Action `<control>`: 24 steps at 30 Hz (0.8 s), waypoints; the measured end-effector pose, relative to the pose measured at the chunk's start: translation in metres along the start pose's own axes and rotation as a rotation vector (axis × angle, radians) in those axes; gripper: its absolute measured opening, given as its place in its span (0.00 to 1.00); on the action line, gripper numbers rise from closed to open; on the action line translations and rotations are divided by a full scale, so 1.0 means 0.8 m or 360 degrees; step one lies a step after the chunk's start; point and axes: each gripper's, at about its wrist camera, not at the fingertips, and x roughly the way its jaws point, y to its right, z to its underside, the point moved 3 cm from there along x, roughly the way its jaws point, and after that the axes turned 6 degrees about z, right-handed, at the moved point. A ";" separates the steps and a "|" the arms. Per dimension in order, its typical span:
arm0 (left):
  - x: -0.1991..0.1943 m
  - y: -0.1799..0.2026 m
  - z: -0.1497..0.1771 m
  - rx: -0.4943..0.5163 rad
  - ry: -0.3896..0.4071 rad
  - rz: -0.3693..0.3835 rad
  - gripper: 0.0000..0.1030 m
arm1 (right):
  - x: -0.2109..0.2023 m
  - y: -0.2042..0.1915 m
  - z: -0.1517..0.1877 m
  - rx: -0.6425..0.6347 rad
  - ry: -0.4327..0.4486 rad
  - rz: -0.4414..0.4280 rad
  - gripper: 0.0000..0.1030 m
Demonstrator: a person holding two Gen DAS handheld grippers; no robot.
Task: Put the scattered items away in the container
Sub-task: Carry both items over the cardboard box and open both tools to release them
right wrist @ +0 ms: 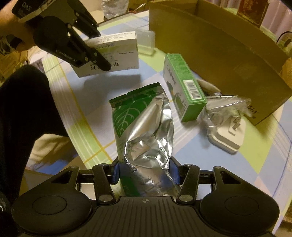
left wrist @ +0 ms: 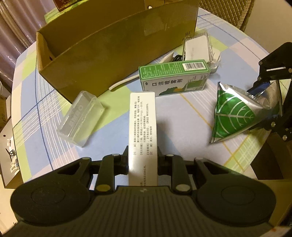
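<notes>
My left gripper (left wrist: 142, 156) is shut on a white medicine box (left wrist: 142, 125) and holds it above the table; the box also shows in the right wrist view (right wrist: 116, 49). My right gripper (right wrist: 145, 172) is shut on a silver foil pouch with a green leaf (right wrist: 144, 124), also seen in the left wrist view (left wrist: 235, 116). The open cardboard box (left wrist: 113, 45) stands at the back of the table. A green medicine box (left wrist: 173, 78), a clear plastic case (left wrist: 82, 118) and a white charger in clear wrap (left wrist: 199, 47) lie in front of it.
The round table has a checked blue, green and white cloth (left wrist: 45, 102). A white stick (left wrist: 124, 82) lies by the cardboard box. A wicker chair (left wrist: 228, 11) stands behind the table. A dark red tin (right wrist: 253, 11) sits beyond the box.
</notes>
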 end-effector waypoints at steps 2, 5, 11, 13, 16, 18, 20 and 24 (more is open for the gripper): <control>-0.007 0.003 -0.001 0.0002 0.0009 -0.0003 0.20 | -0.009 0.001 -0.002 0.0012 0.0018 0.0011 0.48; -0.017 0.004 -0.004 0.0003 0.0023 -0.0009 0.20 | -0.027 0.004 -0.007 0.0039 0.0056 0.0017 0.48; -0.041 0.004 -0.020 0.0011 0.0076 -0.0036 0.20 | -0.060 0.009 -0.021 0.0083 0.0147 0.0075 0.48; -0.049 0.003 -0.027 0.0018 0.0096 -0.0046 0.20 | -0.070 0.013 -0.029 0.0104 0.0177 0.0088 0.48; -0.061 0.002 -0.039 0.0026 0.0126 -0.0055 0.20 | -0.085 0.022 -0.042 0.0135 0.0216 0.0113 0.48; -0.067 0.000 -0.048 0.0034 0.0141 -0.0060 0.20 | -0.093 0.032 -0.053 0.0165 0.0239 0.0133 0.48; -0.074 -0.002 -0.061 0.0040 0.0159 -0.0060 0.20 | -0.101 0.043 -0.065 0.0192 0.0264 0.0155 0.48; -0.084 -0.008 -0.088 0.0040 0.0205 -0.0065 0.20 | -0.118 0.064 -0.092 0.0220 0.0319 0.0213 0.48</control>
